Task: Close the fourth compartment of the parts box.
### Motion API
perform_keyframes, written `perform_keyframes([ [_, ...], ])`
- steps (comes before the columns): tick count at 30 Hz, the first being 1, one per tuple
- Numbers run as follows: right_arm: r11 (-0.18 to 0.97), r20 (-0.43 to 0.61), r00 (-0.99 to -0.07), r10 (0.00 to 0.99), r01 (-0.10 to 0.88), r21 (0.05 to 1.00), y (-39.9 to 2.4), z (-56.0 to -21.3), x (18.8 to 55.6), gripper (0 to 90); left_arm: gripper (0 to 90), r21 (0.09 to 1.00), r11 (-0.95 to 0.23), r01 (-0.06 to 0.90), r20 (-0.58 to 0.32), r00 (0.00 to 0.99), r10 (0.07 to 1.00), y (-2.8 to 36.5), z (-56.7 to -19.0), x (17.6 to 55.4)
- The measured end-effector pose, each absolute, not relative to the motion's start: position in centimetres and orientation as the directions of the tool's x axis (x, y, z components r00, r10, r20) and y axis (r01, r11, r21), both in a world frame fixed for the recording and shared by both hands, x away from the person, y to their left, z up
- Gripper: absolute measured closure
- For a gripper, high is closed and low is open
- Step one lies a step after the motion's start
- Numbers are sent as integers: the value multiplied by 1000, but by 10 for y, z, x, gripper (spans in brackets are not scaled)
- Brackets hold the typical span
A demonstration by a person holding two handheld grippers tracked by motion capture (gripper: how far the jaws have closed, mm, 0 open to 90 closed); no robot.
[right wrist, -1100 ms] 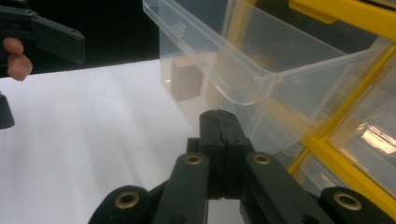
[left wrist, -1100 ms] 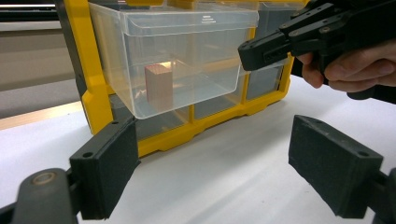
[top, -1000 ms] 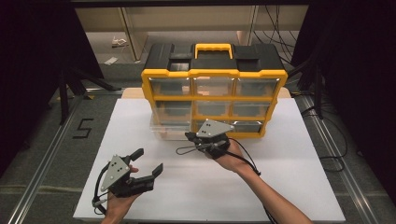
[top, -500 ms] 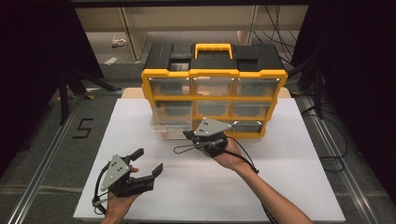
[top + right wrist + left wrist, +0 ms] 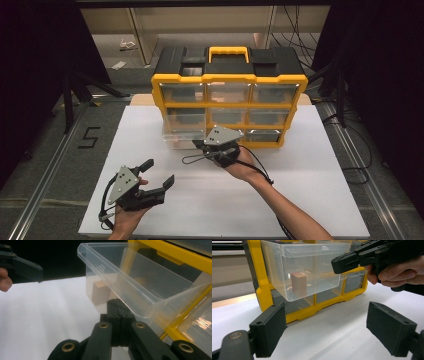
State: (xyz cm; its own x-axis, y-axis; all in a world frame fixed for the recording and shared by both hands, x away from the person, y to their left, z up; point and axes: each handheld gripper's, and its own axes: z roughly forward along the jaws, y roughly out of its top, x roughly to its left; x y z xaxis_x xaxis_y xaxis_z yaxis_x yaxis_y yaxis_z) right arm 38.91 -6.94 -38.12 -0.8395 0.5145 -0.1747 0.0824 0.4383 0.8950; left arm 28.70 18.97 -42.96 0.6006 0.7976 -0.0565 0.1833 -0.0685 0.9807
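Right tool [image 5: 119,315], jaws together, touches the pulled-out clear drawer [image 5: 130,282].

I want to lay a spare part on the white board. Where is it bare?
Bare: the white board right of the right forearm, and its left strip beside the organizer. Crowded: in front of the pulled-out drawer, where the right tongs sit.

Showing a yellow-framed organiser [image 5: 229,79] with a black top and clear drawers. Holding a tan wooden block [image 5: 299,285] in the clear drawer [image 5: 307,272] jutting from that organiser. Lying under the organiser, a plain white table sheet [image 5: 300,200].
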Motion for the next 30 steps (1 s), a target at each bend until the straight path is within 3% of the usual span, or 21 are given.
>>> perform_keyframes([
  [30,400,-175,-820,546,72,914,-65,-381,402,900,159,980,-74,186,-53,596,801,190,-431,287],
])
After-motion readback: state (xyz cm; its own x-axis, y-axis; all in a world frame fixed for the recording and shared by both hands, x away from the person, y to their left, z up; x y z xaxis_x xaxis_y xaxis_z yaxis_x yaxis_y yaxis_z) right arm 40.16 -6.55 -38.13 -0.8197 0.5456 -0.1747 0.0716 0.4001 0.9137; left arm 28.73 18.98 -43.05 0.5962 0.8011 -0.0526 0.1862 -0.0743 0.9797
